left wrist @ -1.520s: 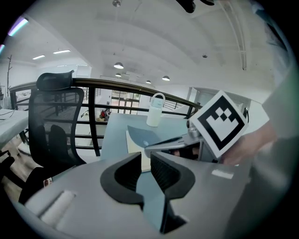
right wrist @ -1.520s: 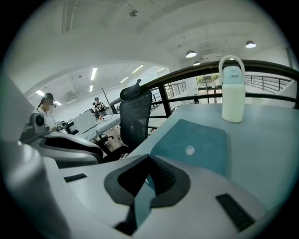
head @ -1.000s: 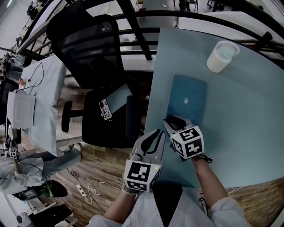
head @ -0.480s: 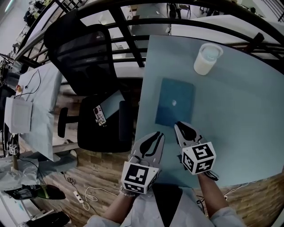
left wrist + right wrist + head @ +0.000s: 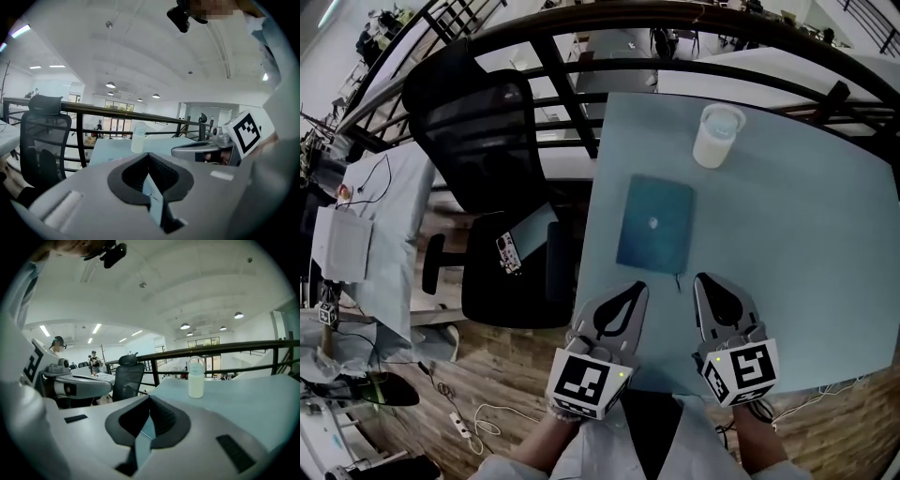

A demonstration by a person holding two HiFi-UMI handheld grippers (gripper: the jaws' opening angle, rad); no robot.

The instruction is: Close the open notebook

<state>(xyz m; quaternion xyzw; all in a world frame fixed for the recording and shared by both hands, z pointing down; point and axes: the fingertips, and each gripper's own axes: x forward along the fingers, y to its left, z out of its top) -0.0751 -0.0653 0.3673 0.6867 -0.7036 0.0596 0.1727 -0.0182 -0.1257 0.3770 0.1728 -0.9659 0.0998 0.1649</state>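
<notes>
Notebook (image 5: 654, 225) lies flat on the table (image 5: 787, 244), cover up and looks closed. Its long axis runs 12–6, and it sits near the table's 9 o'clock edge. A white bottle (image 5: 715, 134) stands at about 1 o'clock from it, well apart.

Left gripper (image 5: 623, 295): jaws have just closed, pads together, nothing between them. Right gripper (image 5: 724, 295): same, just closed and empty. Both hang at 6 o'clock of the notebook, over the table's near edge and clear of the book.

Handling, as a judgement: thin and light, with a cover that looks fairly stiff and smooth. It would likely skate on this slick tabletop if pushed from the side. If the cover needs reseating, press down at its centre rather than pinching. To pick it up, take a long free edge and pin the opposite side. Which long edge is the spine cannot be told. Not fragile; the main risk is sliding toward the 9 o'clock edge.
</notes>
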